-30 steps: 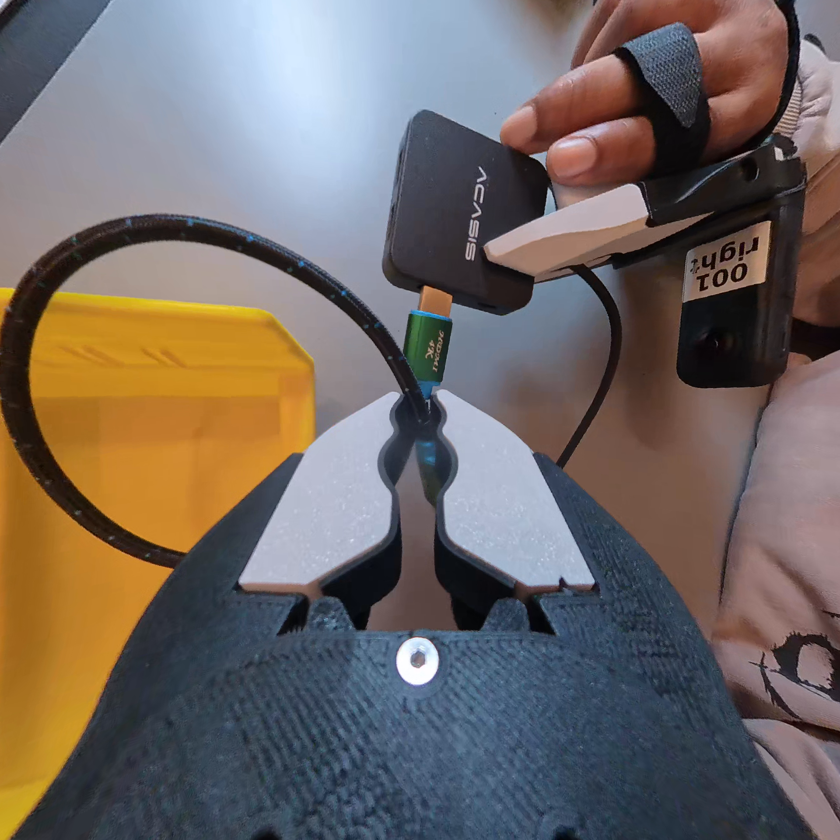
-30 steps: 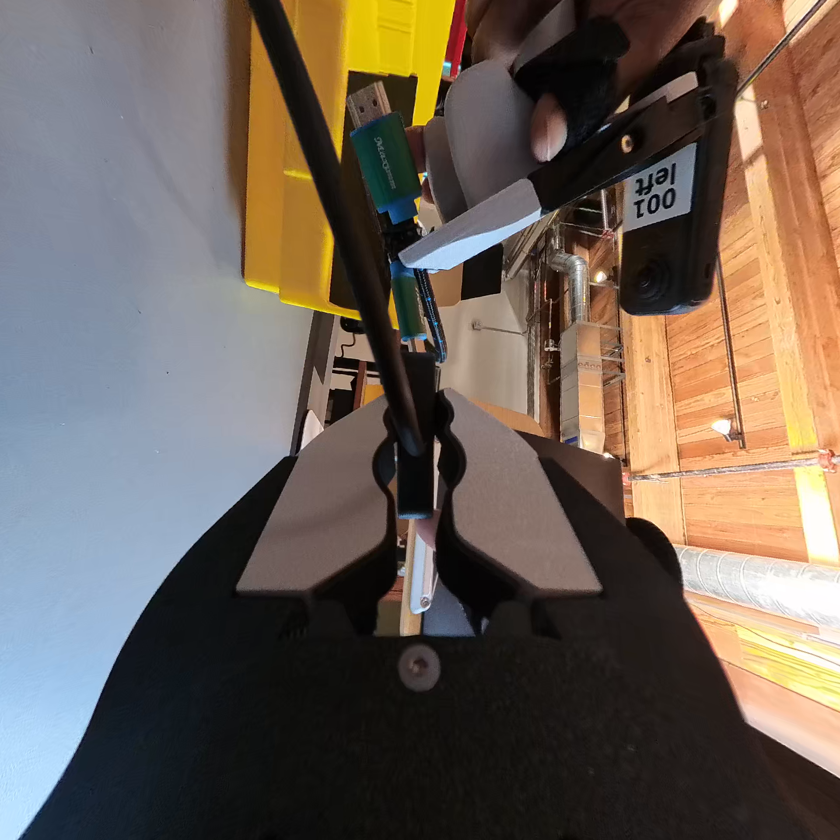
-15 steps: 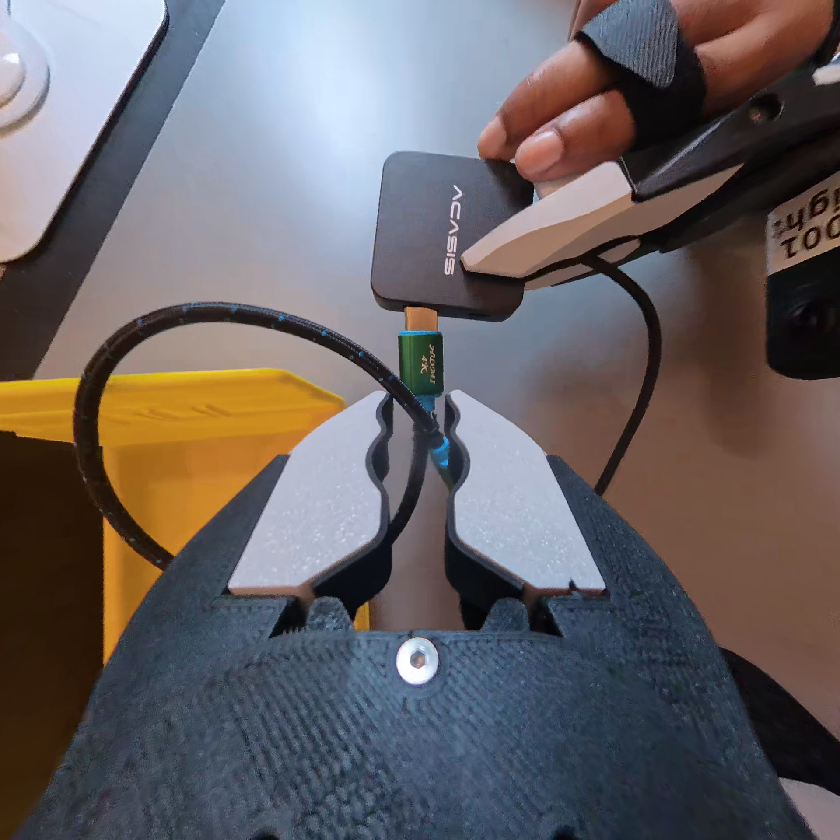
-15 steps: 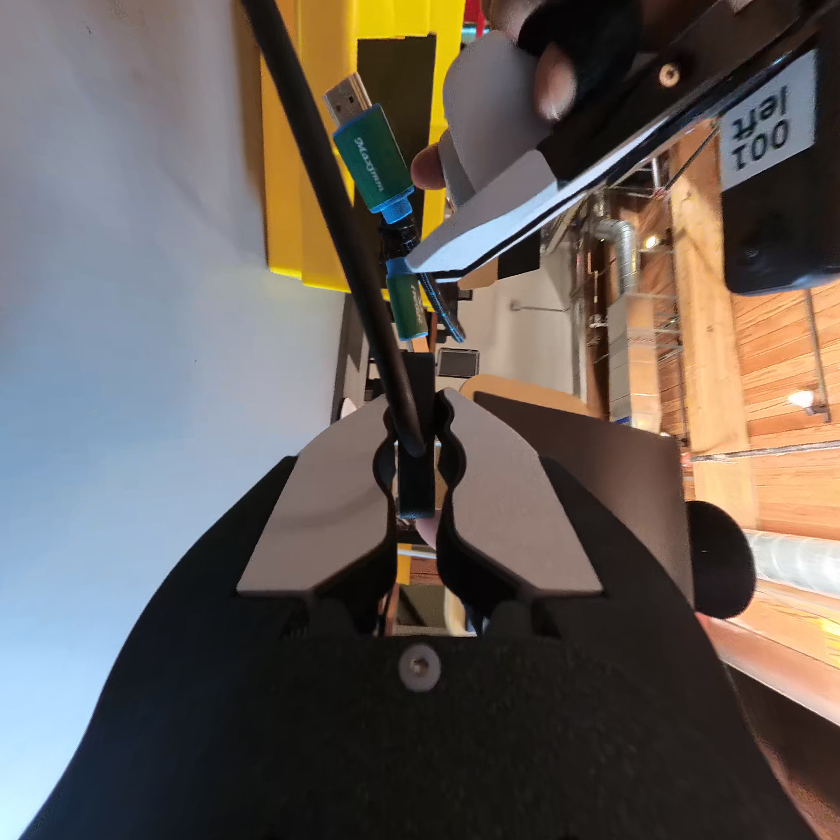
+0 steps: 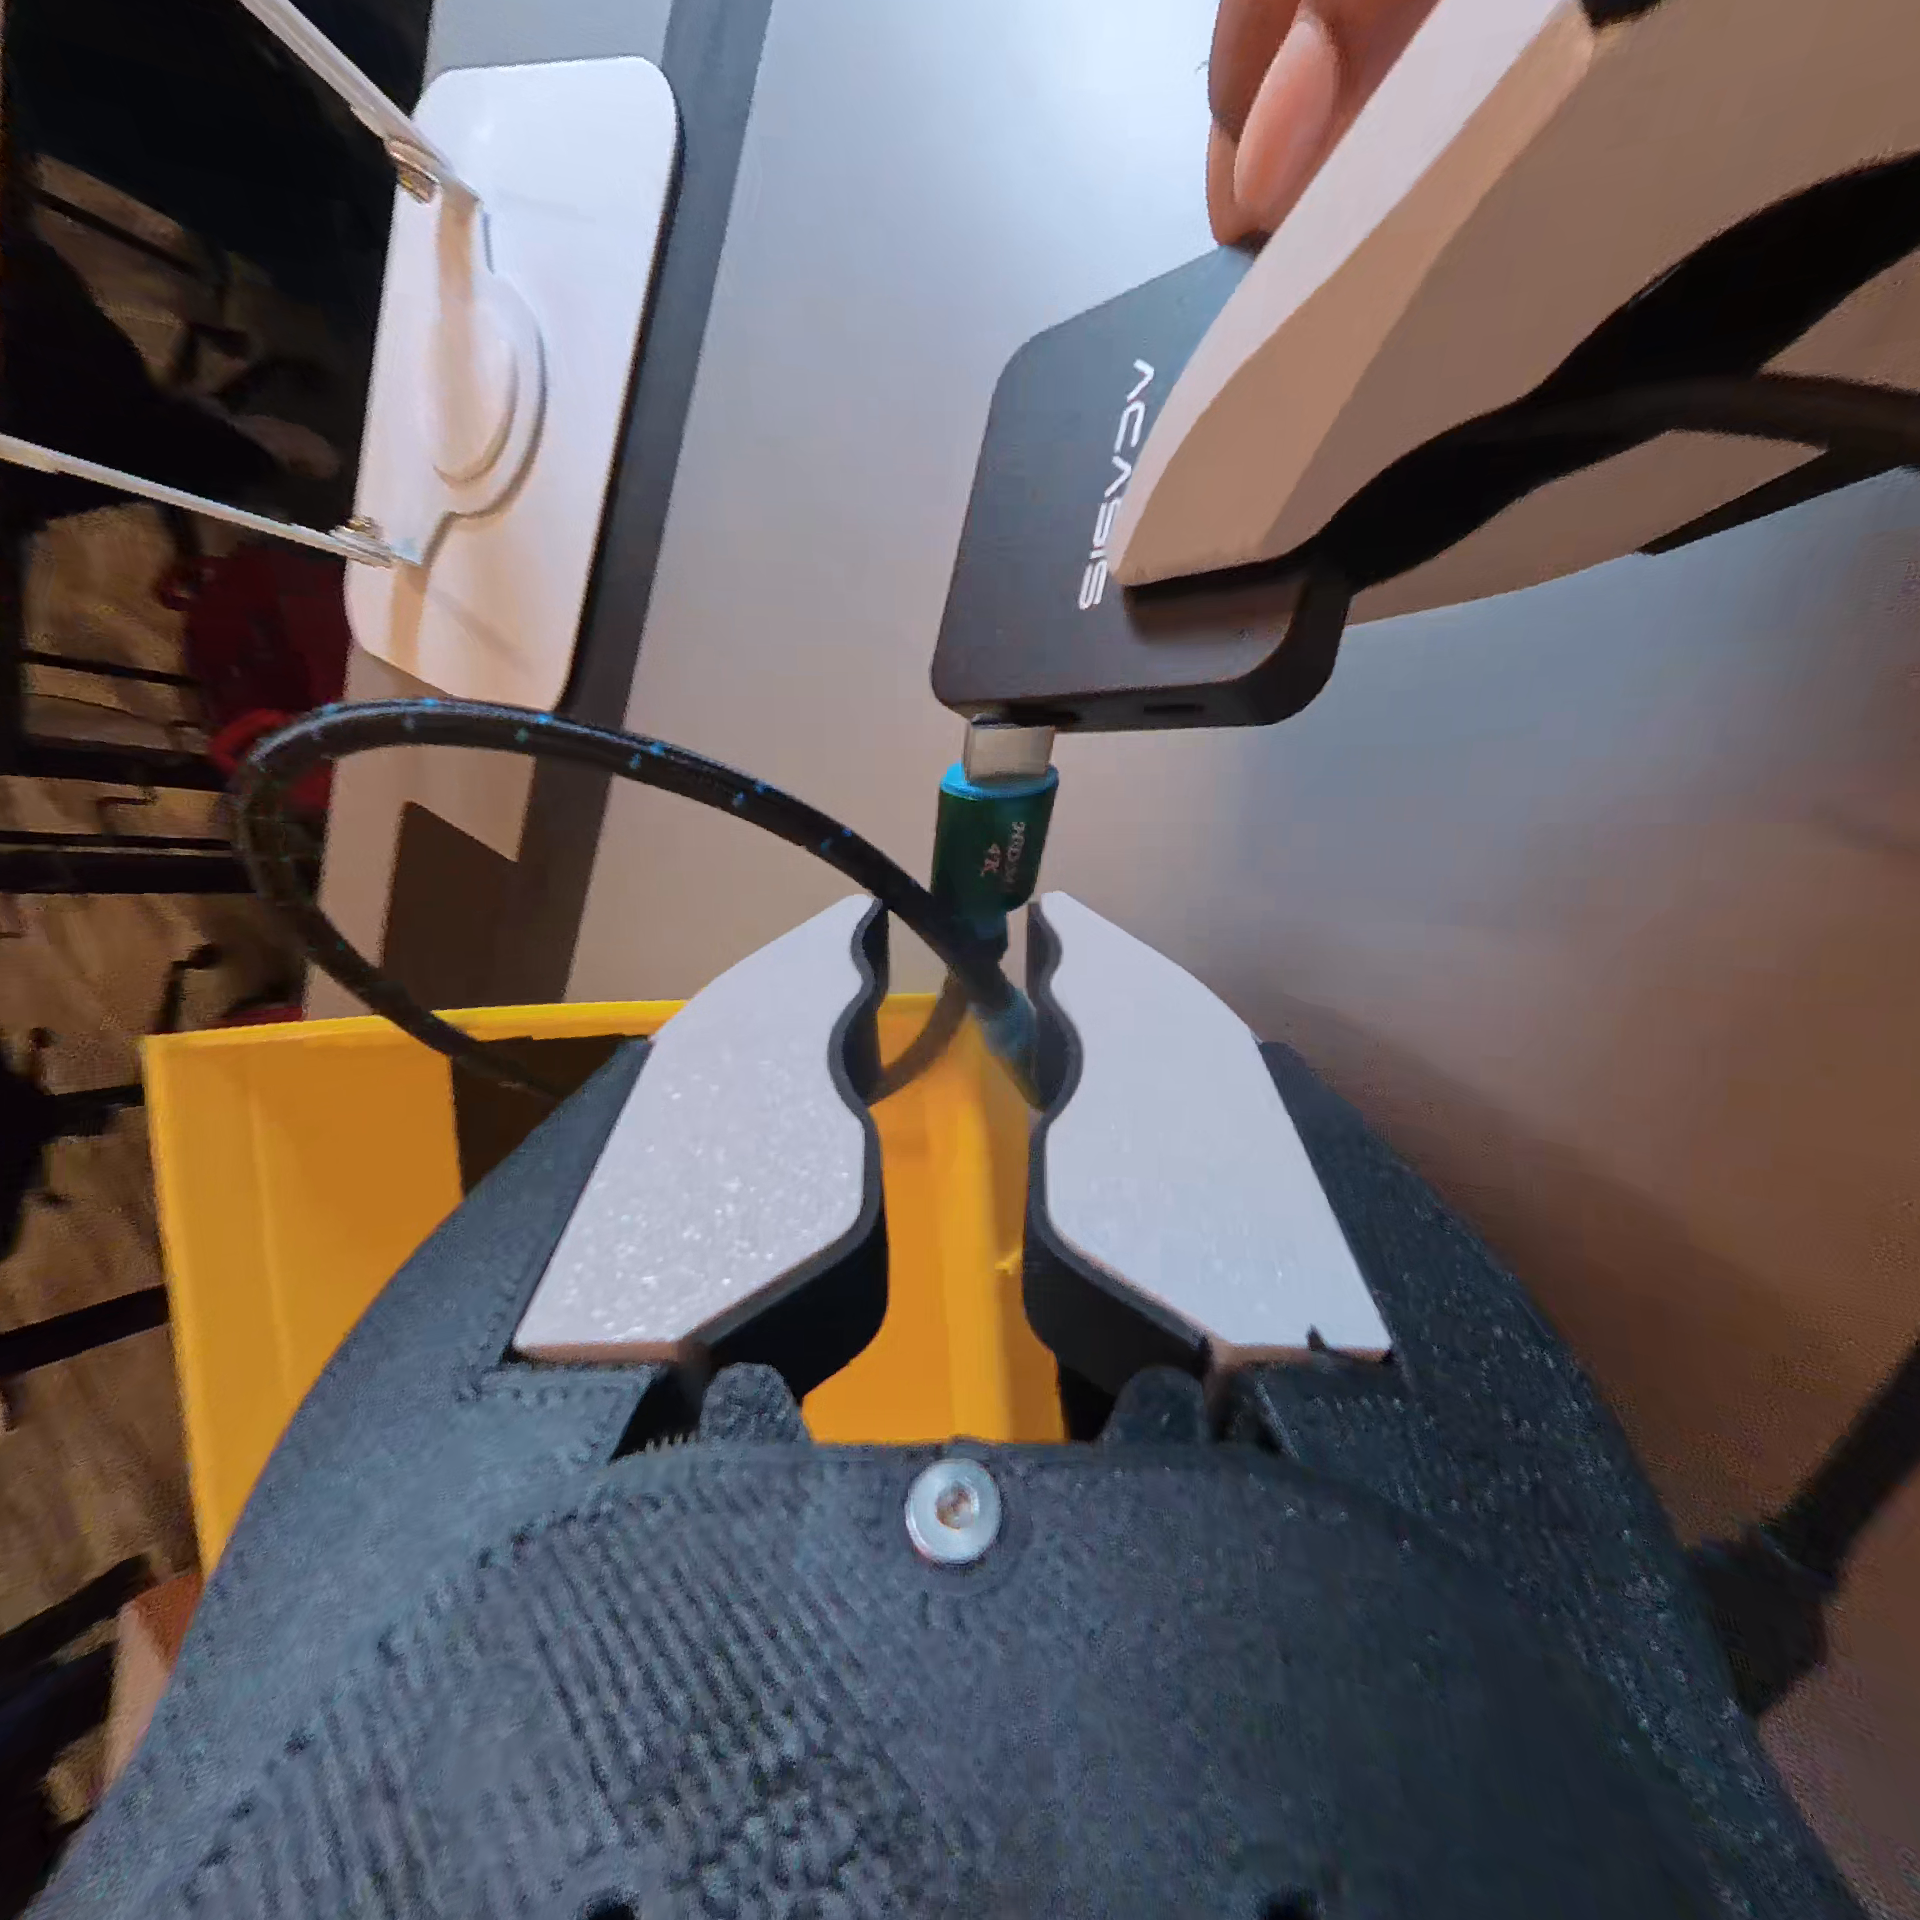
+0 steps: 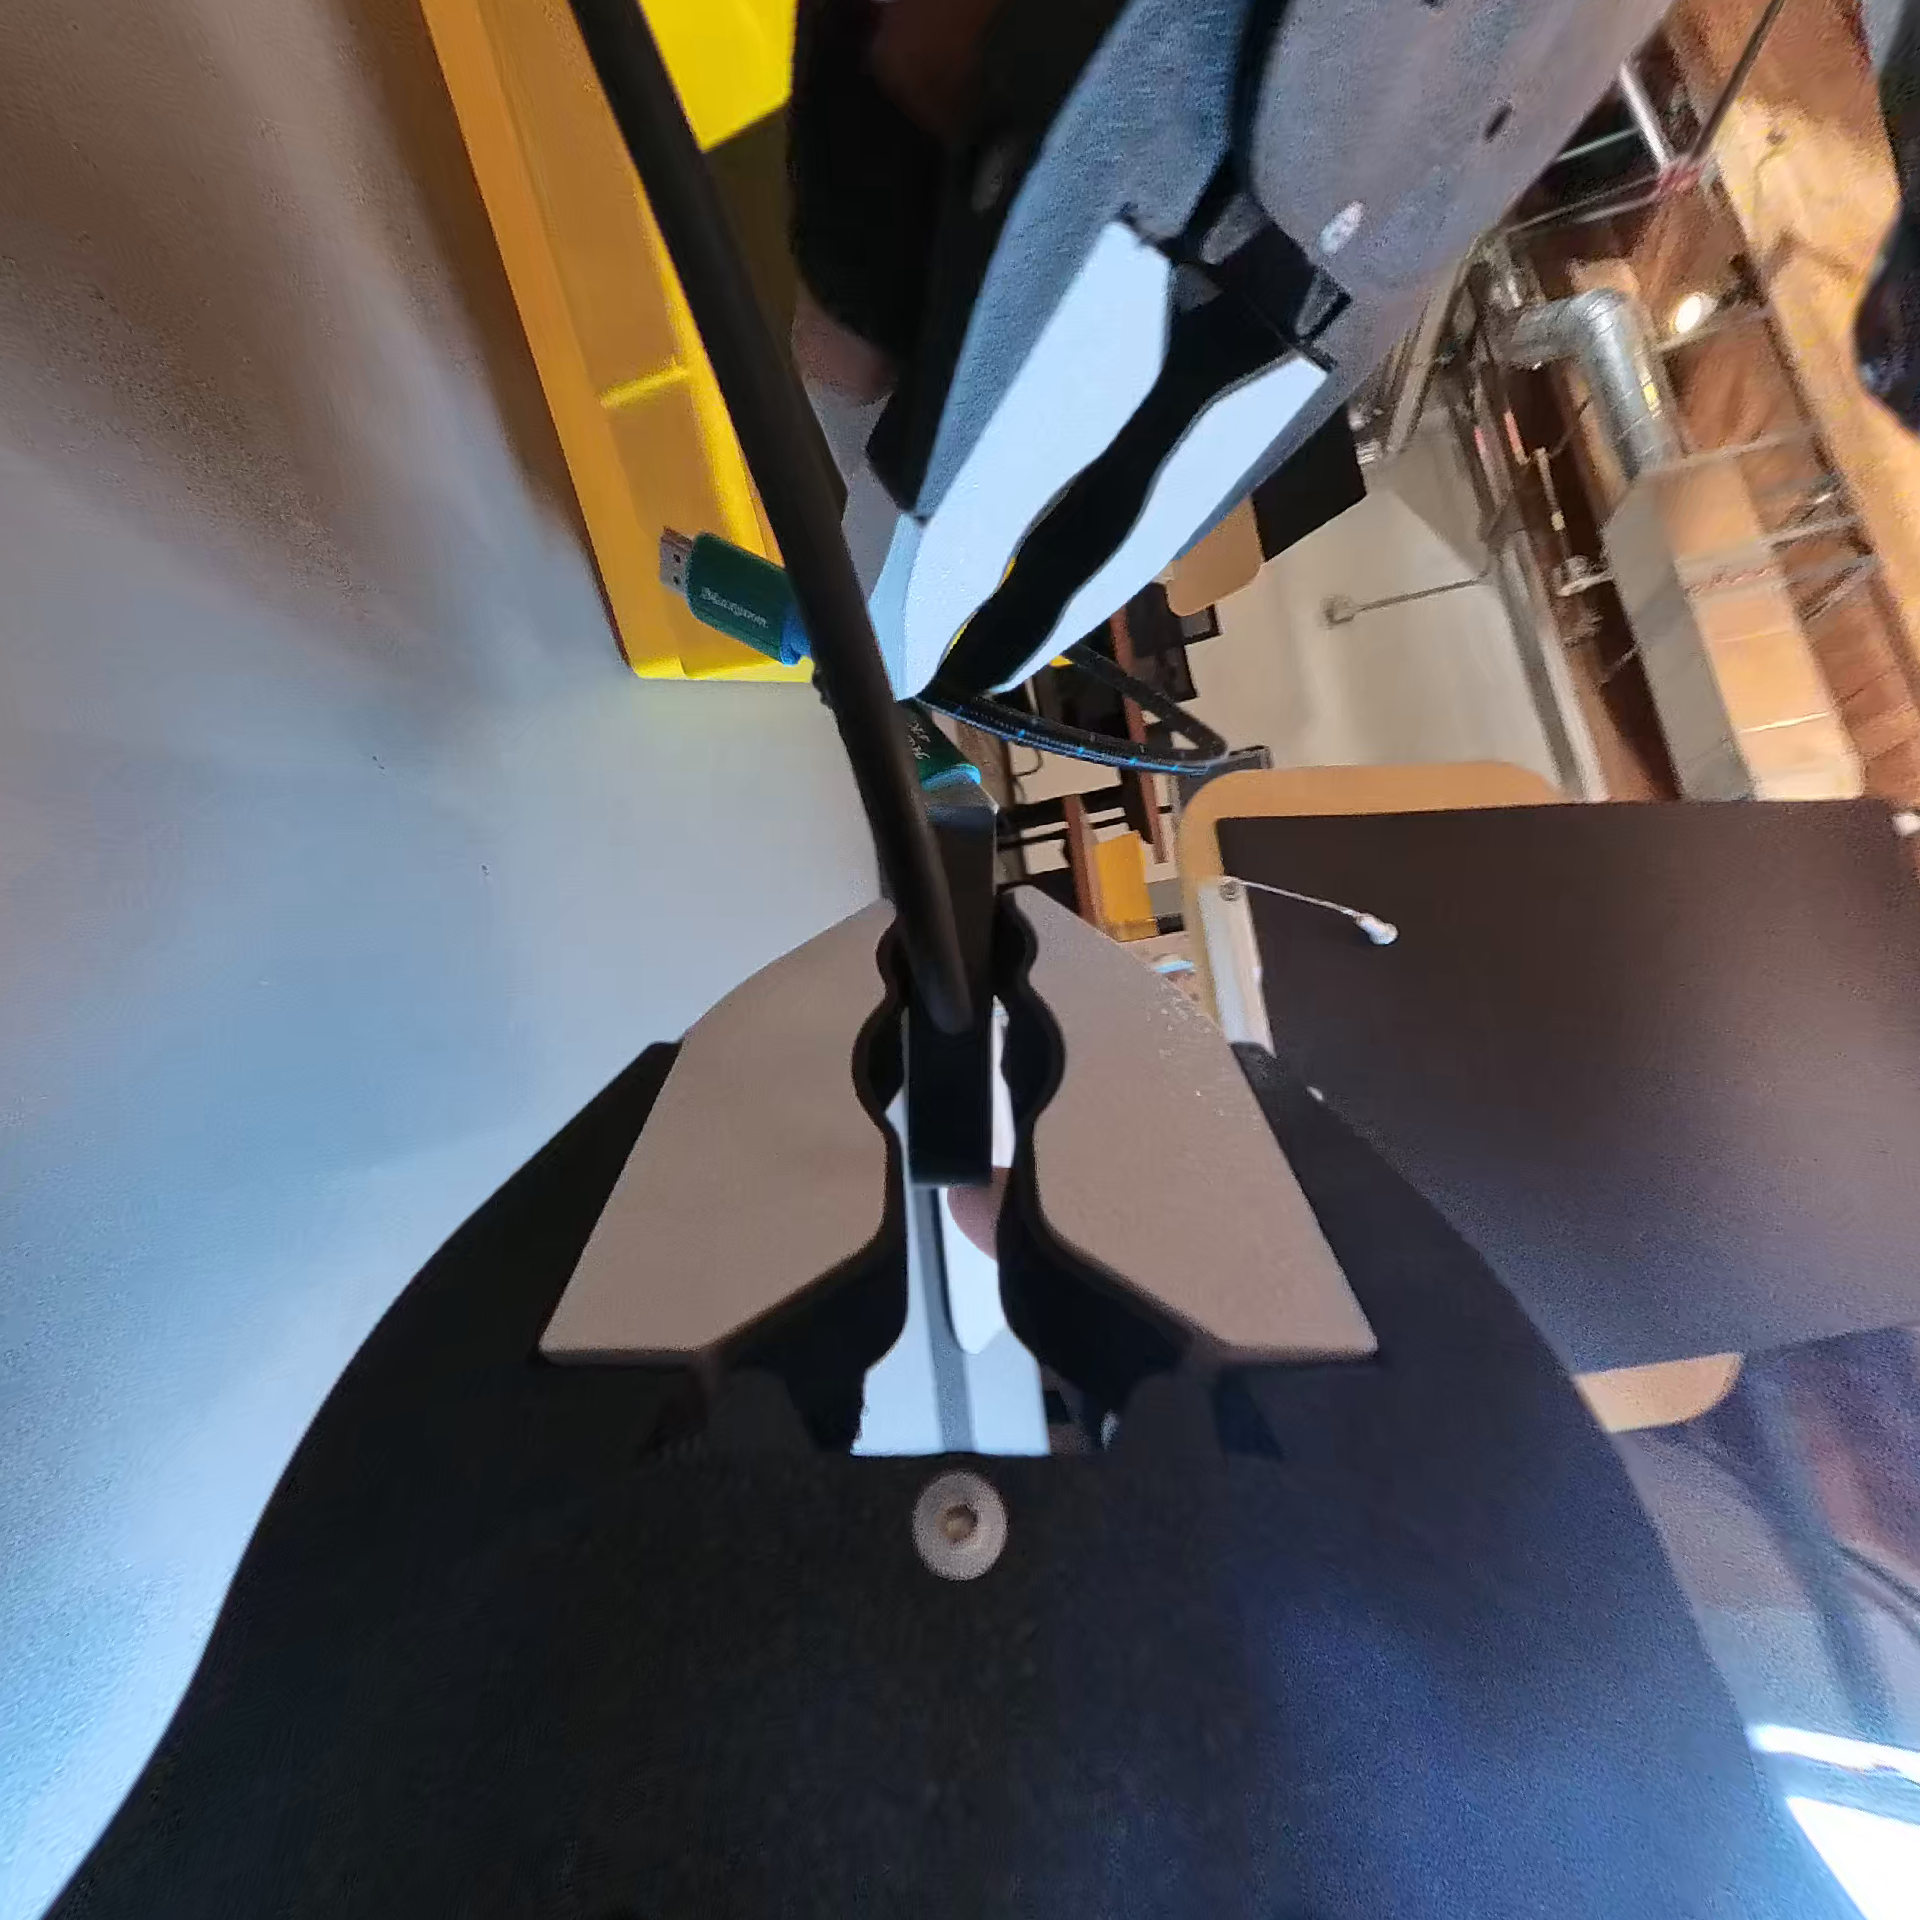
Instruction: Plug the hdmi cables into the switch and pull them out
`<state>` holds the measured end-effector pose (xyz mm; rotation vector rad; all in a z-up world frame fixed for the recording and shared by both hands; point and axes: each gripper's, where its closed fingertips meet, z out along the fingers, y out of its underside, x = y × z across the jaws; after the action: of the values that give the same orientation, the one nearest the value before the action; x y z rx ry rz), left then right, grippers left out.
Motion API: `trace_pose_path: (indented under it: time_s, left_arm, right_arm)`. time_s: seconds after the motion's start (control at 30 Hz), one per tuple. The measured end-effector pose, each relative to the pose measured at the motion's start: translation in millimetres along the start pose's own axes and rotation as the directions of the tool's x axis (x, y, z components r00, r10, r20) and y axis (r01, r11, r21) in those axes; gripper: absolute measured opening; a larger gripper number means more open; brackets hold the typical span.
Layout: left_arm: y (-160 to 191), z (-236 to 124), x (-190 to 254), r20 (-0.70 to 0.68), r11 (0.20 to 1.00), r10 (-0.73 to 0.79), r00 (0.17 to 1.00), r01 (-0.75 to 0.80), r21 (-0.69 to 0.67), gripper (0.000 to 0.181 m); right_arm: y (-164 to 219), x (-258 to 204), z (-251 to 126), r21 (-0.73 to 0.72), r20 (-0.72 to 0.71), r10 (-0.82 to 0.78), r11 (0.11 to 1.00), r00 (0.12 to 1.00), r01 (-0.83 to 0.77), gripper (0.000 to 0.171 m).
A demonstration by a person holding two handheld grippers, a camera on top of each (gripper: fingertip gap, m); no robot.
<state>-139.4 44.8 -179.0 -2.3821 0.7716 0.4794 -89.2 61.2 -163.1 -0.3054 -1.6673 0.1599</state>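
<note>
1. Right gripper is pinching the flat black rectangular hdmi switch edge-on, held above the grey counter.
2. Left gripper fingers are sitting spread, w/ the green metal-tipped hdmi plug and braided black cable loose btwn them.
3. Plug's long axis is pointing straight ahead into the switch port, tip partly seated; left gripper is nearer, so closing the fingers comes first, prob.

A grey bench is carrying a yellow bin at one side (its open top is showing a dark inside). A white flat stand base is sitting near the bench's far edge.
</note>
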Motion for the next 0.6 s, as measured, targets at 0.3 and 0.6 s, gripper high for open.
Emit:
trace_pose_path:
  time_s: [0.3,0.6]
  left_arm:
    - [-17.4,-10.7,13.8,-0.118,0.992,0.001,0.993,0.015,0.129,0.009]
    - [-35.0,-39.5,89.6,-0.595,0.968,0.042,0.802,0.115,0.223,0.008]
  right_arm:
    - [11.8,-8.8,-13.2,-0.008,0.253,0.176,0.984,0.951,-0.18,0.014]
    - [41.1,41.4,-61.1,-0.1,0.315,0.361,0.932,0.877,-0.348,0.014]
